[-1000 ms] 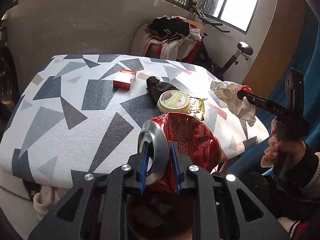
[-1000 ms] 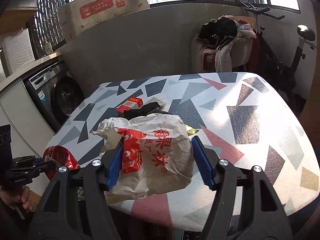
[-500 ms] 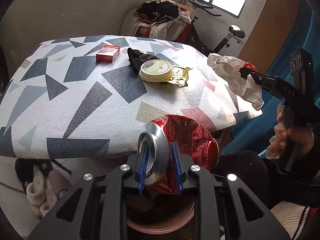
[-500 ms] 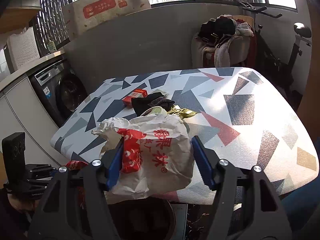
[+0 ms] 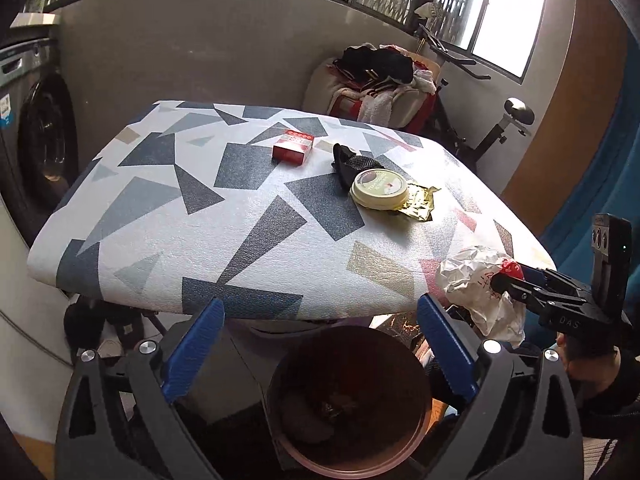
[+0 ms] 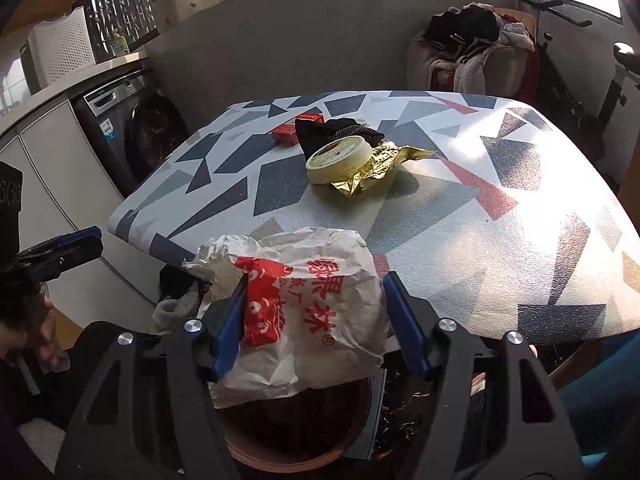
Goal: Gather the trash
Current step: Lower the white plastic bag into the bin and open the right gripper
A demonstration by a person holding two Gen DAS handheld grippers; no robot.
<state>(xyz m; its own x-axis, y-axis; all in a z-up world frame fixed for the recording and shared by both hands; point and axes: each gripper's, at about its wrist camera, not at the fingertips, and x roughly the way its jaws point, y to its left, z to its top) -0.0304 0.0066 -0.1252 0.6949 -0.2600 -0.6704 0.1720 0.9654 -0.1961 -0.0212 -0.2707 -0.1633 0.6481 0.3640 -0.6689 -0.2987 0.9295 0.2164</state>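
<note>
The left gripper (image 5: 320, 348) hangs with its blue-padded jaws spread wide and nothing between them, directly above the round brown trash bin (image 5: 348, 468) that stands on the floor just off the near edge of the counter (image 5: 192, 232), which is covered in a white cloth with grey, navy and red triangles. Dark shapes lie in the bin's bottom; what they are is hard to make out in the shadow.

The right gripper (image 6: 320, 328) has its jaws clenched on a crumpled white paper bag with red printed characters (image 6: 312, 312), holding it in the air over the bin's rim (image 6: 280, 460), at the counter's near edge.

On the counter, well back from the edge, lie a small red cardboard box (image 5: 293, 147), a black mesh cloth (image 5: 352, 162), a round cream-coloured tin with a printed lid (image 5: 379, 189) touching that cloth, and a crinkled gold foil wrapper (image 5: 418, 202) partly under the tin.
</note>
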